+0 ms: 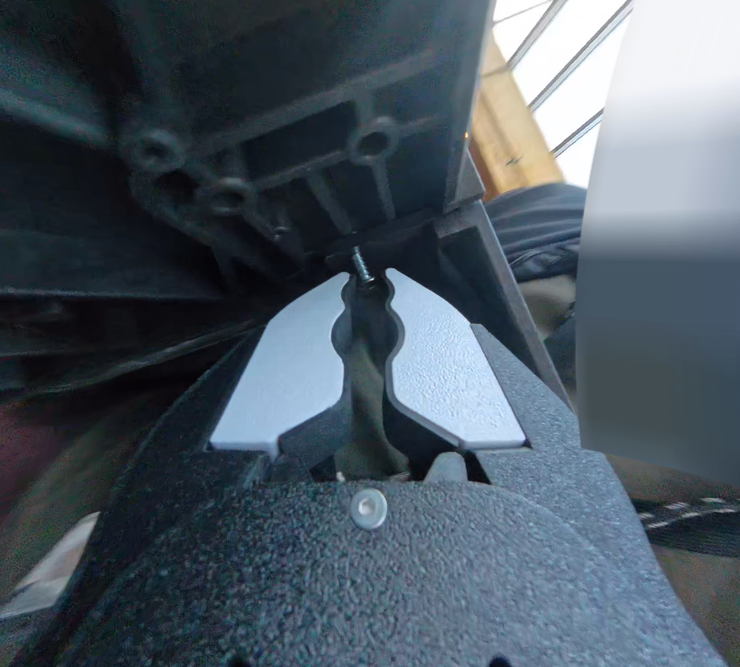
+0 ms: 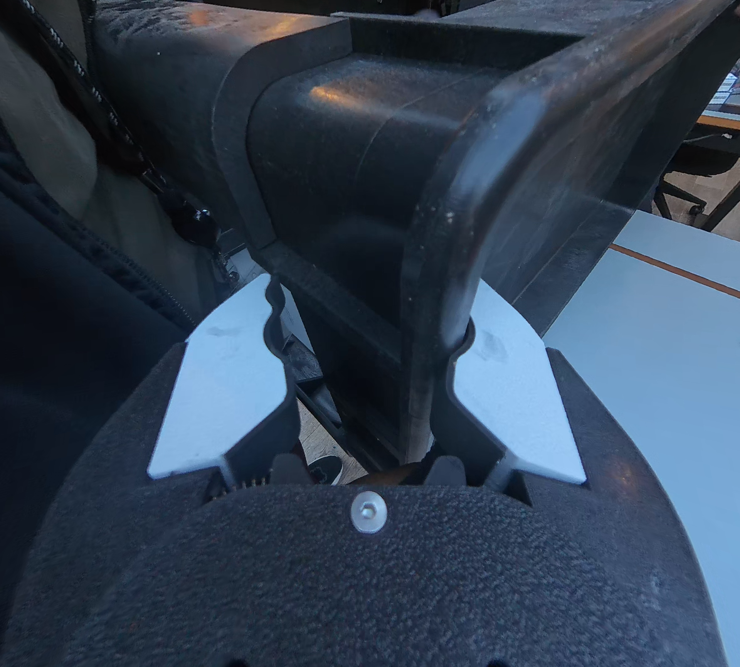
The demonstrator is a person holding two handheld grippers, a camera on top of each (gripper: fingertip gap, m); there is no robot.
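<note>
In the left wrist view my left gripper [image 1: 367, 280] is shut on the head of a small black screw [image 1: 360, 265]. The screw's tip points into the ribbed underside of a big black plastic part [image 1: 256, 95], beside several round screw bosses [image 1: 372, 141]. In the right wrist view my right gripper [image 2: 376, 311] is shut on the same kind of black plastic part [image 2: 360, 175]. Its jaws stand wide apart, with the part's thick end and flange edge between the white fingers [image 2: 516, 395]. The part reaches away to the upper right.
A person in a dark jacket [image 2: 60, 307] with a drawstring [image 2: 100, 99] stands close on the left. A white table [image 2: 660, 367] lies to the right, with an office chair [image 2: 696, 175] behind it. A wooden beam [image 1: 508, 127] and window bars [image 1: 568, 39] show past the part.
</note>
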